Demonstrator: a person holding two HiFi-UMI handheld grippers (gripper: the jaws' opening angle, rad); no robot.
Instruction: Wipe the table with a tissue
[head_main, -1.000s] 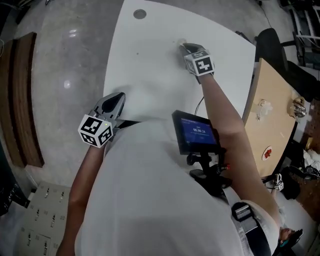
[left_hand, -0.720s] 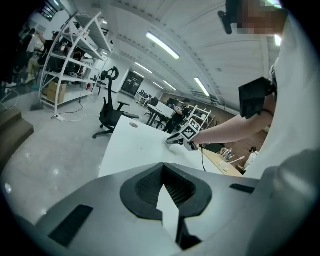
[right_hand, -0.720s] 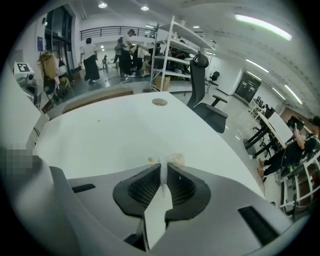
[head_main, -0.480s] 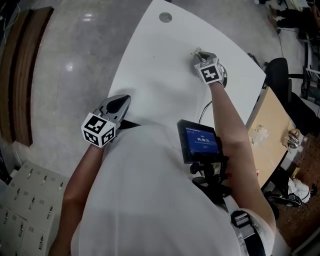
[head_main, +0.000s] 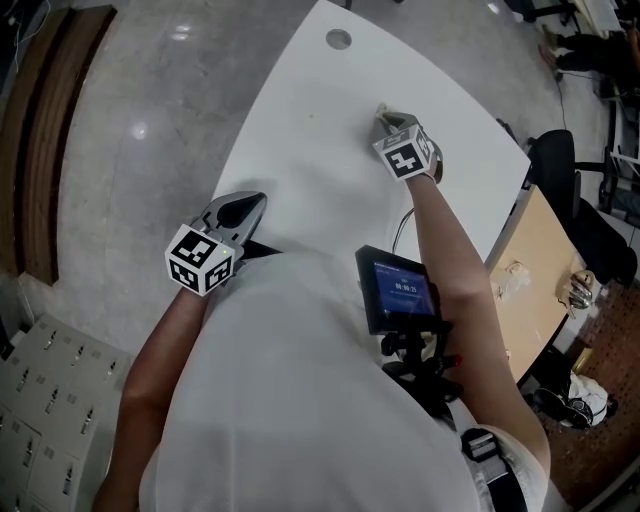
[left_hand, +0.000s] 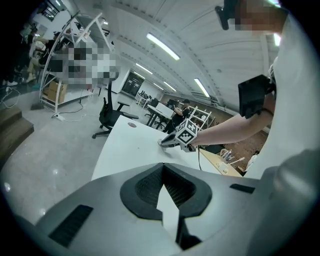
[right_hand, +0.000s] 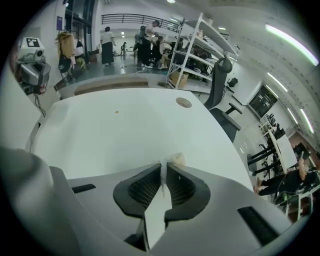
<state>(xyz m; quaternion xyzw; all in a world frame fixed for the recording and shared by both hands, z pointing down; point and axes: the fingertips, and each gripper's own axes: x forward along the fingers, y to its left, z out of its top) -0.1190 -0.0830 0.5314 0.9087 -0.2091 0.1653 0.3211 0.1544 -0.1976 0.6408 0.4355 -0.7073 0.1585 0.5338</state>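
1. right gripper (right_hand: 163, 167): jaws clenched on the tissue (right_hand: 176, 159). a thin fold runs between the pads and a crumpled tuft protrudes just past the tips.
2. tissue position: under the right gripper's tip, down at the surface of the white table (head_main: 300, 150), toward the far right part of the top. it lies well apart from the round cable cap (head_main: 339, 39) near the far edge.
3. left gripper (left_hand: 163, 167): jaws closed tip to tip, nothing gripped.
4. left gripper position: at the table's near left edge, beside the person's torso, well apart from the tissue.
5. right arm: bare forearm extended over the table top. the marker cube (head_main: 404, 156) faces up.
6. surroundings: small screen (head_main: 398, 290) mounted at the person's chest, black office chair (head_main: 560, 165) and wooden table (head_main: 535, 255) to the right, grey floor (head_main: 130, 150) to the left.
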